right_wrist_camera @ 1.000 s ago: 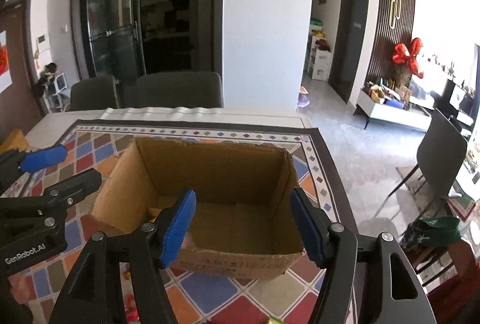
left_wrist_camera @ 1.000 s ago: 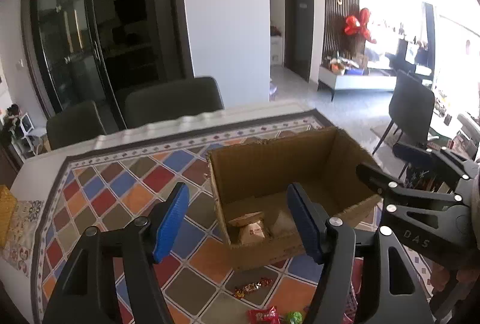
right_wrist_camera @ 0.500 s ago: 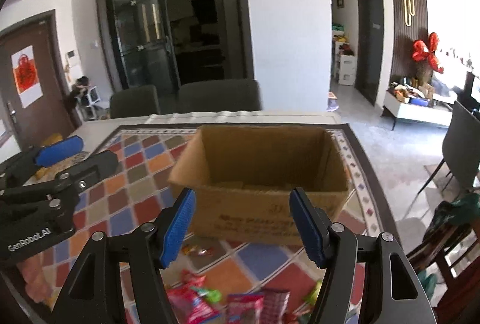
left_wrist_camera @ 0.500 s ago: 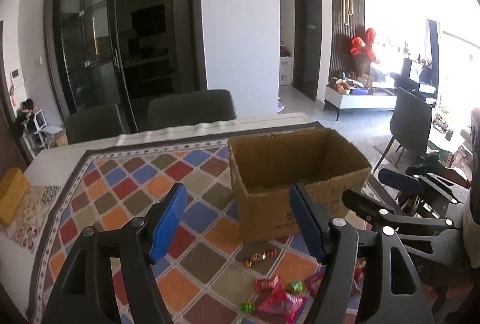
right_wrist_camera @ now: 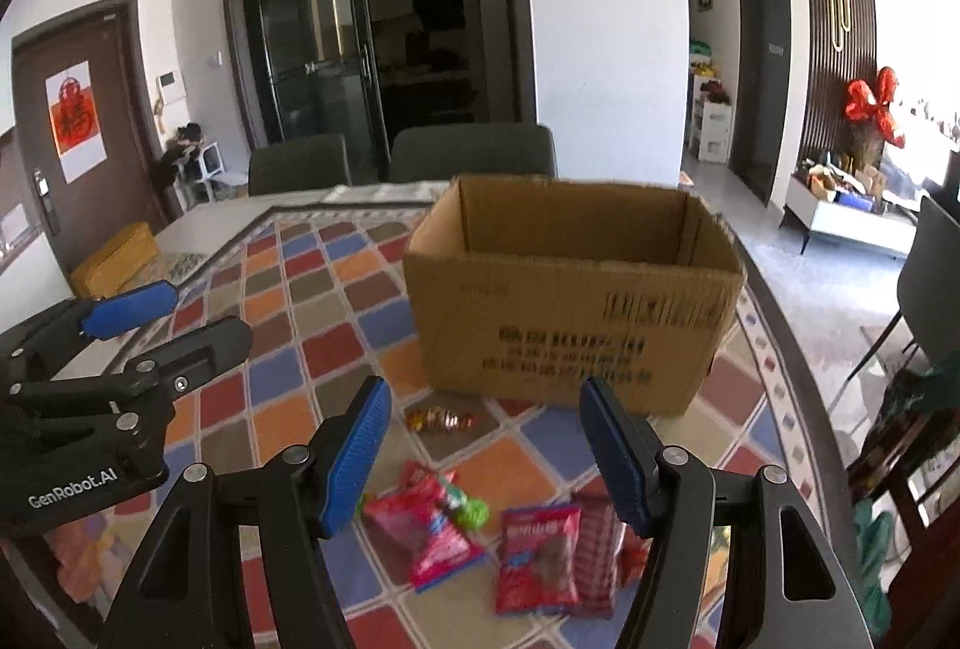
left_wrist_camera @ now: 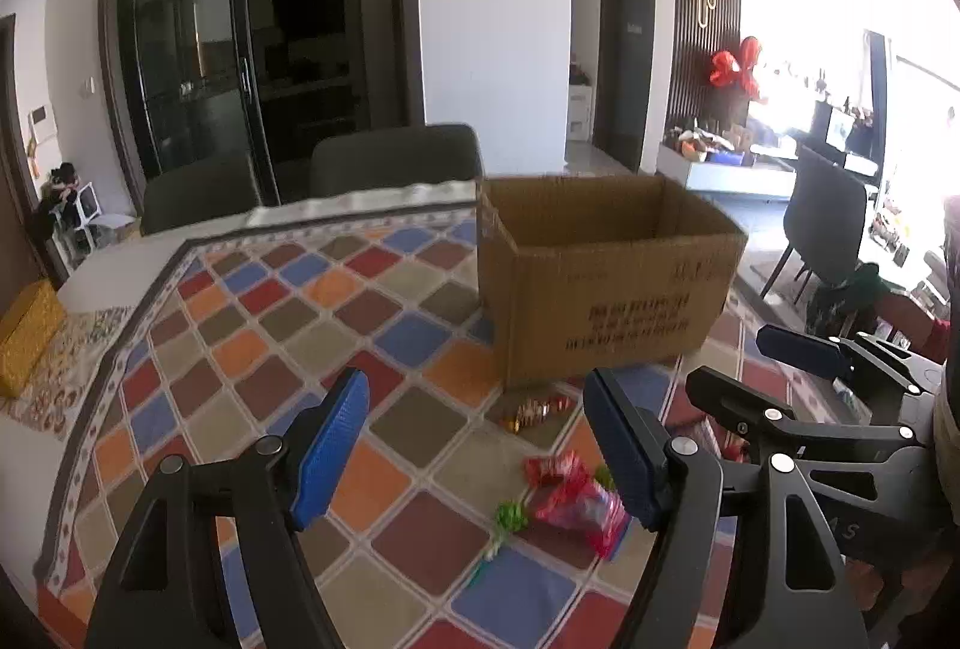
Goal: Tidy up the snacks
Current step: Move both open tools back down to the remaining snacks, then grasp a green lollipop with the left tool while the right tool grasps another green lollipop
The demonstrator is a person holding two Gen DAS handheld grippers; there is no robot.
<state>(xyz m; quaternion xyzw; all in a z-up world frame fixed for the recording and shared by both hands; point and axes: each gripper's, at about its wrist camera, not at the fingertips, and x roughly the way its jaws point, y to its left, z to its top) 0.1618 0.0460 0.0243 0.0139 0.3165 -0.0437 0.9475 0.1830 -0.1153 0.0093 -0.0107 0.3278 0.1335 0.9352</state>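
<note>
An open cardboard box (left_wrist_camera: 606, 283) (right_wrist_camera: 570, 301) stands on the patterned tablecloth (left_wrist_camera: 288, 337) (right_wrist_camera: 312, 313). In front of it lie several snacks: a gold-red wrapped candy (right_wrist_camera: 439, 419) (left_wrist_camera: 534, 412), a pink packet (right_wrist_camera: 438, 535) (left_wrist_camera: 576, 499), a green candy (right_wrist_camera: 471, 511) (left_wrist_camera: 511, 517) and red packets (right_wrist_camera: 537, 559). My left gripper (left_wrist_camera: 480, 457) is open and empty, above the cloth left of the snacks. My right gripper (right_wrist_camera: 486, 457) is open and empty, just above the snack pile. Each gripper shows in the other's view, the left one (right_wrist_camera: 144, 325) and the right one (left_wrist_camera: 756, 367).
Two dark chairs (right_wrist_camera: 468, 150) (left_wrist_camera: 390, 163) stand behind the table. A yellow box (right_wrist_camera: 114, 259) (left_wrist_camera: 24, 337) lies at the table's left end. Another chair (left_wrist_camera: 828, 229) and a low white cabinet (right_wrist_camera: 852, 217) stand on the right beyond the table edge.
Both grippers have pulled back and down from over the box to the near side of it. The snack pile on the cloth has come into view. Both stay open.
</note>
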